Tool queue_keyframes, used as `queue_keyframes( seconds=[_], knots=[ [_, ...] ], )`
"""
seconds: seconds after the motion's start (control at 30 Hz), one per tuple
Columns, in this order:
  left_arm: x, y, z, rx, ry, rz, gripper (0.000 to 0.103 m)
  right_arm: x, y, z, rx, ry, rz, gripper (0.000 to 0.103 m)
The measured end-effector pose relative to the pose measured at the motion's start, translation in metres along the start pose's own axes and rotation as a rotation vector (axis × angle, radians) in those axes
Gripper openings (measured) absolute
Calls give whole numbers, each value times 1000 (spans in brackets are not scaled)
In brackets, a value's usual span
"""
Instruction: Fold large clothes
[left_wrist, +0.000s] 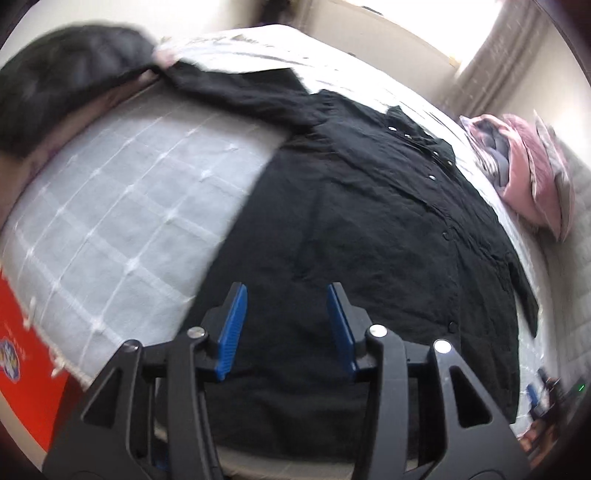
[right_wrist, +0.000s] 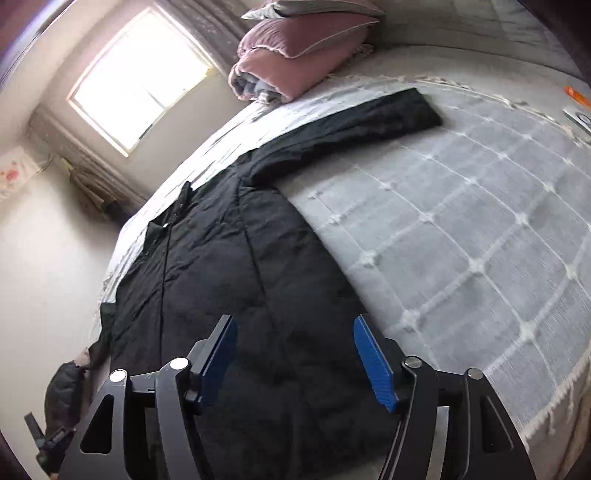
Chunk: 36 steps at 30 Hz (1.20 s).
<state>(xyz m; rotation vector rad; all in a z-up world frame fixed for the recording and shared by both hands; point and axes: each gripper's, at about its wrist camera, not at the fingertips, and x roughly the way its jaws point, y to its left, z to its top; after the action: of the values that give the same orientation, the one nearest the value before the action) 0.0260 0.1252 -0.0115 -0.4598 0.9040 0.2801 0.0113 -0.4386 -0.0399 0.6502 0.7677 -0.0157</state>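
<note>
A black button-front shirt (left_wrist: 369, 229) lies spread flat, front side up, on a bed covered by a grey spread with a white grid pattern (left_wrist: 122, 206). The garment's body reaches to the near edge of the bed. In the left wrist view one sleeve (left_wrist: 236, 96) extends toward the far left corner, where a dark bundle of cloth (left_wrist: 66, 88) rests. In the right wrist view the other sleeve (right_wrist: 354, 122) extends across the spread toward the head of the bed. Folded pink bedding (right_wrist: 295, 55) sits at that end, beneath a window (right_wrist: 144, 77).

Left gripper (left_wrist: 286, 325): jaws parted, blue pads (left_wrist: 232, 328) clear of the fabric, nothing between them; positioned above the shirt's lower body.

Right gripper (right_wrist: 295, 362): jaws parted wider, likewise empty, above the shirt near its side seam and the near edge of the bed.
</note>
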Motion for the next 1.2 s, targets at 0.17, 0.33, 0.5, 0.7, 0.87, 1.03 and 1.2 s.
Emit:
queue_keyframes(
  seconds=[0.17,0.33,0.5,0.7,0.87,1.03,1.2],
  knots=[
    [23,-62,33,62,-5,-30,79,23,-7,44,63,-6,22,76],
    [91,-121,61,141,97,-106,83,56,-50,112,195,-47,17,76],
    [143,-109,50,105,118,-74,83,103,-122,177,391,-50,-32,76],
    [149,-91,64,34,66,-78,83,139,-177,227,541,-184,-107,74],
    [156,-92,67,71,69,-48,83,154,-143,276,284,-198,-395,7],
    [158,-96,68,119,52,-11,83,139,-84,339,-62,-303,-584,6],
    [161,-89,74,107,65,-20,83,149,-88,340,-69,-321,-636,6]
  ],
)
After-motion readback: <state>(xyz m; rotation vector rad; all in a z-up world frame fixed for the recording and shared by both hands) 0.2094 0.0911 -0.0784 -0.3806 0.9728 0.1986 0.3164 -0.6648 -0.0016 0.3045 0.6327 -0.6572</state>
